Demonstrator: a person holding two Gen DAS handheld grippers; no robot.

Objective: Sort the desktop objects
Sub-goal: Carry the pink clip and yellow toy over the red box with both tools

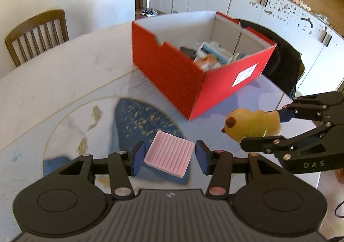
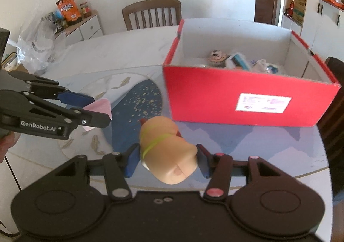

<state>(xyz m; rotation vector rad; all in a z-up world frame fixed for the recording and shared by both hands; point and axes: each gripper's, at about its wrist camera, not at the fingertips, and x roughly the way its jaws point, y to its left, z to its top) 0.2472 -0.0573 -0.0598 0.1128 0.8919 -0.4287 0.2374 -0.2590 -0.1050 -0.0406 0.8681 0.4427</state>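
- Left wrist view: the left gripper (image 1: 169, 157) had its jaws closed on a pink ribbed block (image 1: 169, 155), gripping it across its width and holding it above the blue-patterned part of the desk (image 1: 64, 78).
- The red box (image 1: 185, 83) stood ahead and a little right of these jaws, open at the top, with several small items already lying inside; its near corner pointed toward the camera.
- In the same view the right gripper (image 1: 261, 129) came in from the right edge, clamped on a yellow toy figure (image 1: 251, 124) whose head pointed left, toward the pink block.
- Right wrist view: the right gripper (image 2: 167, 161) held the toy figure (image 2: 167, 151) between its blue pads, the toy's long axis running away from the camera, roughly along the fingers.
- The box (image 2: 247, 102) lay ahead and to the right, its long labelled wall facing the camera, and seemed nearer to this hand than to the left one.
- The left gripper (image 2: 101, 108) sat at the left with the pink block (image 2: 102, 106) pinched at its tip.
- Judged from this, both loads had yet to cross the near wall and drop in.
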